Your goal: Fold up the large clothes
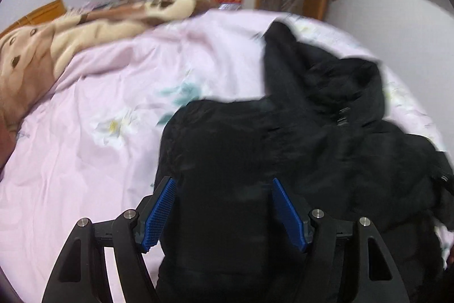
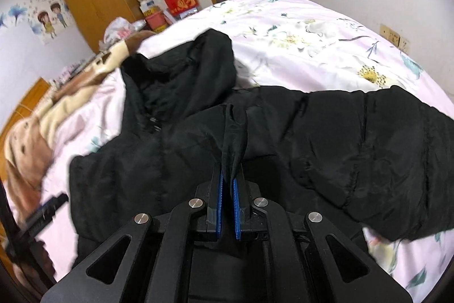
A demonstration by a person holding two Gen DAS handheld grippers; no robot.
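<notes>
Pinching a fold of the black jacket (image 2: 176, 149), right gripper (image 2: 228, 183) fingers are clamped; sleeve runs rightward from the pinch. Left gripper (image 1: 222, 186) fingers apart, straddling jacket's other side.

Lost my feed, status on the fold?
Right gripper shut on black jacket fabric. Left gripper open over it. Jacket unfolded on bed. Nothing blocking.

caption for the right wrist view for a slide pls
Right gripper shut on a pinch of the black puffer jacket spread over the floral bedspread.
</notes>
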